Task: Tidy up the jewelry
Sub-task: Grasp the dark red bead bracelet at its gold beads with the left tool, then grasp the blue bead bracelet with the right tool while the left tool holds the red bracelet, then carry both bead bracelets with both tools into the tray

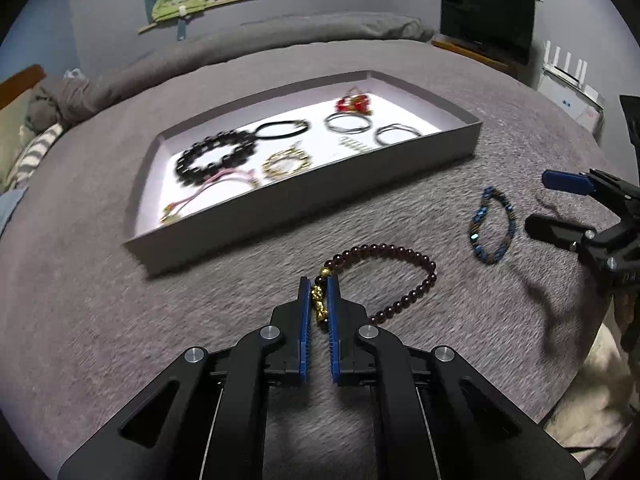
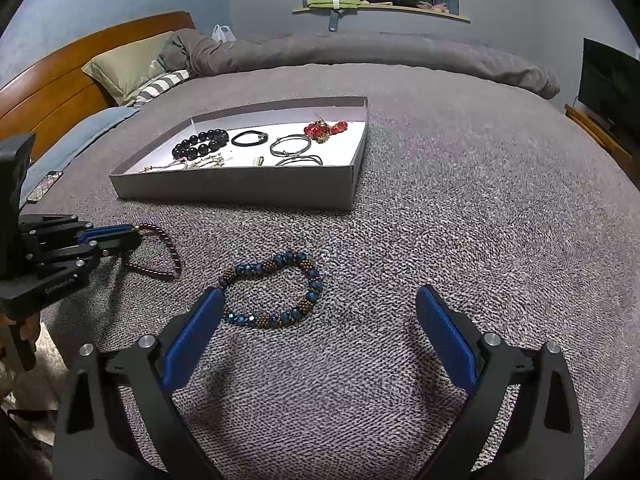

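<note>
Grey bed (image 2: 460,200), wooden headboard (image 2: 60,80)

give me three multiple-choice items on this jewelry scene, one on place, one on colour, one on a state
1. Where does the blue bracelet lie?
A. in the tray
B. on the blanket
C. on the shelf

2. What colour are the beads on the bracelet held by the left gripper?
A. dark red
B. white
C. green

3. How is the right gripper?
A. shut on the blue bracelet
B. open
C. shut on nothing

Key: 1 B, it lies on the blanket outside the tray; 2 A, the dark red bracelet is clamped at its gold charm; 3 B, fingers wide apart.
</note>
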`<state>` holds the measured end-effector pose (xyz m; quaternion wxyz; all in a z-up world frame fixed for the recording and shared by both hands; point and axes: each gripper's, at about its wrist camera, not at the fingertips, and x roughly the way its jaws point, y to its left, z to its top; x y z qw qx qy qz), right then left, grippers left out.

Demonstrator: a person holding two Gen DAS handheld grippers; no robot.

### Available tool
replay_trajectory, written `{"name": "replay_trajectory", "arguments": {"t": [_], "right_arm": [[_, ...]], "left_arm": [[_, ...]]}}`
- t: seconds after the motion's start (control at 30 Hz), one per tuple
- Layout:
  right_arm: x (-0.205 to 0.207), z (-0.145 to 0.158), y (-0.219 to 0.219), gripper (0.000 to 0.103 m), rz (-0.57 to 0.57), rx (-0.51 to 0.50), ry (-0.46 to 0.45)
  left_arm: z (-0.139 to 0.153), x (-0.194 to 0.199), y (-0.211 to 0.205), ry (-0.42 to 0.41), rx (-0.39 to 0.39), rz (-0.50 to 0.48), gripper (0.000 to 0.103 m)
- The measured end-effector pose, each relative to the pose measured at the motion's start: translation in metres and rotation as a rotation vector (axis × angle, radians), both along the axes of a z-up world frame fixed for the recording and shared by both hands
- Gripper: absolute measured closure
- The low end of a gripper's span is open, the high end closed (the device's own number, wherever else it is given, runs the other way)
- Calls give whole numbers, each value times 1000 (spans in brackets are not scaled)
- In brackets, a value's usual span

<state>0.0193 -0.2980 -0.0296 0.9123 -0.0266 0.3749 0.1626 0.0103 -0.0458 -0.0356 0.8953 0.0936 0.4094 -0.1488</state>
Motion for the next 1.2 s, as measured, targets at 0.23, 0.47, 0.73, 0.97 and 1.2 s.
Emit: {"name": "replay_trajectory", "arguments": {"t": [0.23, 0.47, 0.73, 0.97, 1.2], "right_arm": [[0, -2, 2, 34, 13, -9, 2], [4, -9, 7, 63, 9, -13, 33], [13, -20, 12, 70, -15, 8, 75], [11, -17, 11, 96, -7, 27, 66], [-1, 19, 18, 96, 51, 42, -30]], "left_arm": [[0, -2, 18, 18, -19, 36, 95], [-5, 1, 18, 29, -22, 31, 95], [-11, 5, 20, 47, -40, 23, 94], [-9, 1, 21, 31, -39, -3, 95], [18, -10, 23, -33, -56, -48, 96]]}}
